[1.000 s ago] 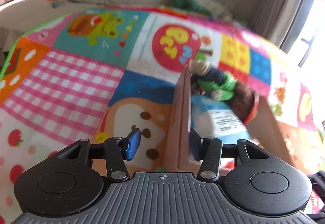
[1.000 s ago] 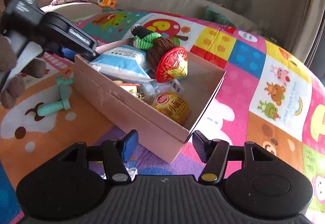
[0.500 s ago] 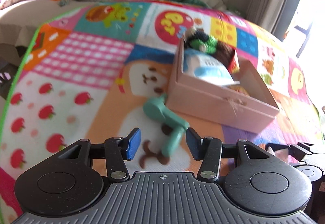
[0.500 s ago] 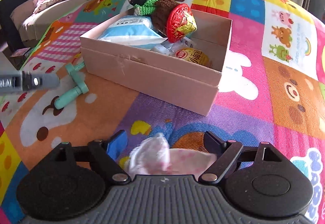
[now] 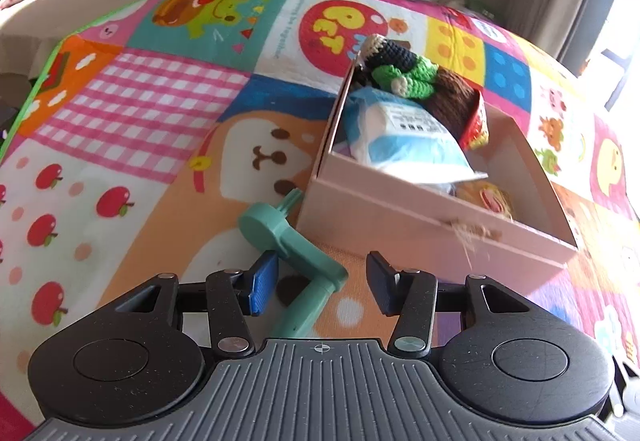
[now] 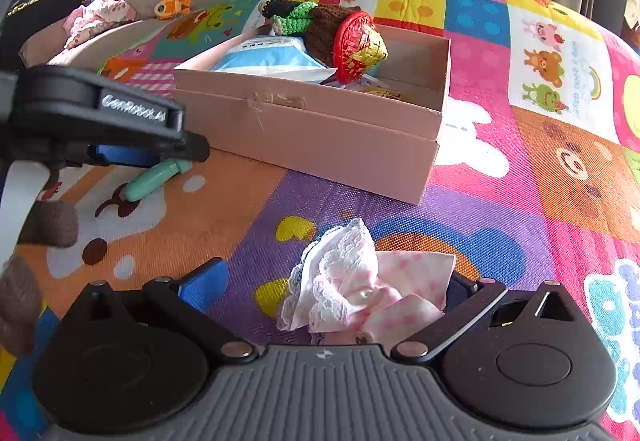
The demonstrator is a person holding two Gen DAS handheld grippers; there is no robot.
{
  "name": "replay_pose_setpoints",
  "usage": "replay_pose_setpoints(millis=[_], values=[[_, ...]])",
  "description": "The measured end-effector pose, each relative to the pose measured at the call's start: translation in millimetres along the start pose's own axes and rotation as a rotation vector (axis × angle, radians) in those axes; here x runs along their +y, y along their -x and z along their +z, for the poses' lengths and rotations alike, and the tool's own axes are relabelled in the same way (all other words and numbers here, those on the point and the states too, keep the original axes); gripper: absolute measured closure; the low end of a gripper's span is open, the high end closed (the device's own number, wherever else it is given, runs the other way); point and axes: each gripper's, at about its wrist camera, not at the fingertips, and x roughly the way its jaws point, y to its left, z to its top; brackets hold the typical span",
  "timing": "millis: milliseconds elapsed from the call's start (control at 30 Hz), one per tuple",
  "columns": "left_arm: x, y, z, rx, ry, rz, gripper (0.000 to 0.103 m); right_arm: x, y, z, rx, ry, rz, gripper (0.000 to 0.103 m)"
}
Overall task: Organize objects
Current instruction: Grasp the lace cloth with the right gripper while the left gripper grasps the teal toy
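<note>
L gripper (image 5: 318,287) now nearer teal handle (image 5: 296,261), jaws spread; R gripper (image 6: 326,291) jaws spread wider round pink cloth (image 6: 360,289).

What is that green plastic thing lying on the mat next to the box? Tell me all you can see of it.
The green handle looks like smooth, matte mint plastic, shaped like a crank: a round disc end with a short ribbed peg, a flat arm, then a rounded grip bent off at an angle. It lies flat on the play mat, its peg end pointing at the pink box; whether they touch is unclear. The left claw is open around its arm, not gripping.
</note>
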Motion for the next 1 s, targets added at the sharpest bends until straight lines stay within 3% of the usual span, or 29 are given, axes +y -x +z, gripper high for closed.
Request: replay_pose_setpoints(millis=[167, 333, 467, 567, 767, 867, 1000], values=[[-5, -7, 2, -0.015, -0.042, 0.033, 0.051, 1, 1, 0, -0.009, -0.003, 0.0, 0.0], [4, 5, -10, -0.024, -0.145, 0.038, 0.067, 2, 5, -2, -0.014, -0.006, 0.003, 0.0], [20, 23, -24, -0.009, -0.201, 0.019, 0.067, 2, 6, -3, -0.014, -0.006, 0.002, 0.0], [33, 34, -31, -0.001, -0.214, -0.037, 0.067, 2, 6, -3, -0.015, -0.007, 0.004, 0.0], [41, 31, -23, 0.011, -0.095, -0.066, 0.067, 1, 8, -4, -0.015, -0.011, 0.014, 0.0], [40, 22, -15, 0.015, -0.007, -0.042, 0.068, 0, 8, -4, -0.015, -0.01, 0.016, 0.0], [32, 11, -6, 0.02, 0.0, 0.014, 0.068, 1, 8, -4, -0.016, -0.007, 0.014, 0.0]])
